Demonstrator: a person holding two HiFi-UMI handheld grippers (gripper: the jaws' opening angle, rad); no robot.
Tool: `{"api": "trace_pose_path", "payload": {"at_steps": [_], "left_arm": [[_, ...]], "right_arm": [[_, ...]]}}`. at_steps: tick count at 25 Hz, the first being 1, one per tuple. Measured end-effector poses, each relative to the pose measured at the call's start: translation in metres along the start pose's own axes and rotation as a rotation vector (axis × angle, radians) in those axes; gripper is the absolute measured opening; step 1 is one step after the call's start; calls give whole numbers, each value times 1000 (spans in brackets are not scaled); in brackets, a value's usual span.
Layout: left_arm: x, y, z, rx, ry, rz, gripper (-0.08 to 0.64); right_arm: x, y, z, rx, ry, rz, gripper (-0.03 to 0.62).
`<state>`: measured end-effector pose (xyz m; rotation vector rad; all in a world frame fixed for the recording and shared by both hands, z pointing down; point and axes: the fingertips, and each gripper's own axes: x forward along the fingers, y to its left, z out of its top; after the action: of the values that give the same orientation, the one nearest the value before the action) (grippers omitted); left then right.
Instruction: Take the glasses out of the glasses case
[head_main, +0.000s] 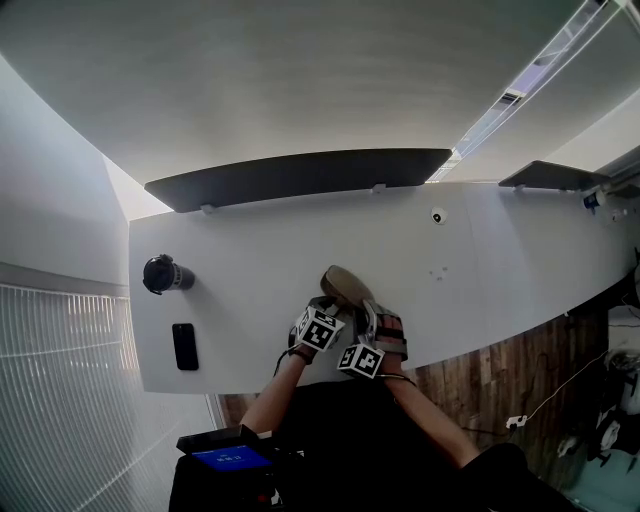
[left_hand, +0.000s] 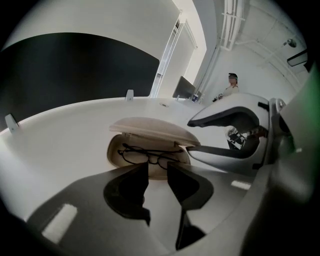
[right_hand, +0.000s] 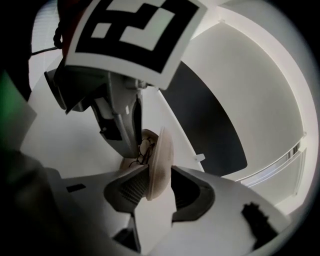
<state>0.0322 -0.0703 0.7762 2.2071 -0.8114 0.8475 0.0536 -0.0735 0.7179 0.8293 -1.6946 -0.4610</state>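
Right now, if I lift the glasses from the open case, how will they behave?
The glasses have thin dark wire rims, so probably light and easily bent. They lie loose in the case, so likely lift freely, though thin wire may slip.

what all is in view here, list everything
table: 1, white, under everything
divider panels: 2, dark, along the table's far edge
glasses case: 1, beige, open, near the table's front edge
glasses: 1, dark thin frame, inside the case
phone: 1, black, flat at the table's left end
cylindrical object: 1, black, just beyond the phone
small round item: 1, white, far side of the table
screen device: 1, black with blue display, below the table edge
left gripper: 1, grey, jaws apart, empty, facing the case
right gripper: 1, grey, jaws on the case lid
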Motion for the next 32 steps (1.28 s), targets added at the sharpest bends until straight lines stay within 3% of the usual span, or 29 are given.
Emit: {"api": "trace_pose_path", "payload": {"at_steps": [5, 12, 19, 23, 28, 32], "left_arm": [[2, 0, -1, 66, 36, 38, 124], [5, 4, 2, 82, 54, 64, 91], [5, 3, 5, 67, 56, 60, 94], [7, 5, 4, 49, 57, 57, 94], [7, 6, 6, 46, 54, 69, 89], [7, 4, 7, 45, 61, 69, 87]], "right_arm": [[3, -28, -3, 127, -12, 22, 147], [22, -58, -20, 335, -10, 116, 144], [54, -73, -42, 581, 11, 251, 135], [73, -73, -55, 670, 7, 298, 126], [93, -64, -76, 893, 18, 388, 124], [90, -65, -76, 907, -17, 394, 120]]}}
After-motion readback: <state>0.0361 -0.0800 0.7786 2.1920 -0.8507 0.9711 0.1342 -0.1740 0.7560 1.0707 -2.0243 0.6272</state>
